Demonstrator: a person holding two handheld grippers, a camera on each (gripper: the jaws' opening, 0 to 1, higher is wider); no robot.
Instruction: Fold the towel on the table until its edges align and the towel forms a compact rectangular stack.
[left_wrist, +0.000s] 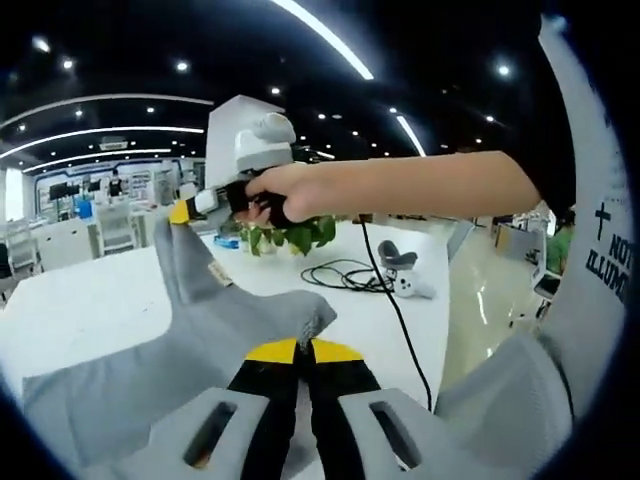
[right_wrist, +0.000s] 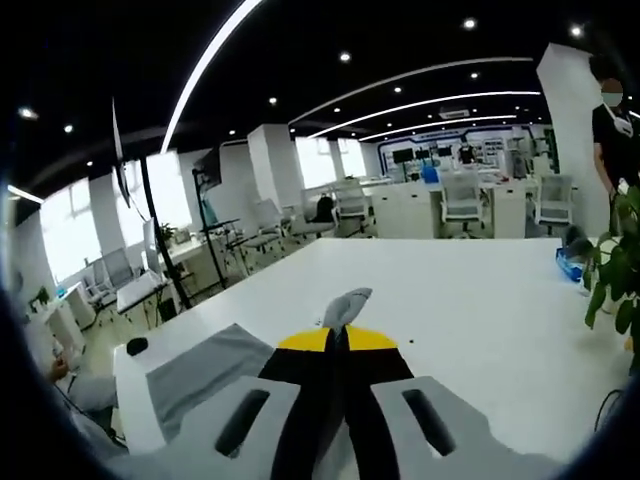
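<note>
Your white table (right_wrist: 480, 300) spreads wide and bare beyond the grey towel (left_wrist: 150, 350), which lies draped at the near edge. You hold one towel corner pinched in the closed left gripper (left_wrist: 303, 350), another raised in the right gripper (right_wrist: 337, 338), jaws shut on cloth. Farther off sit a potted plant (left_wrist: 290, 236), a coiled black cable (left_wrist: 345, 275) and a small grey-white device (left_wrist: 402, 272).
</note>
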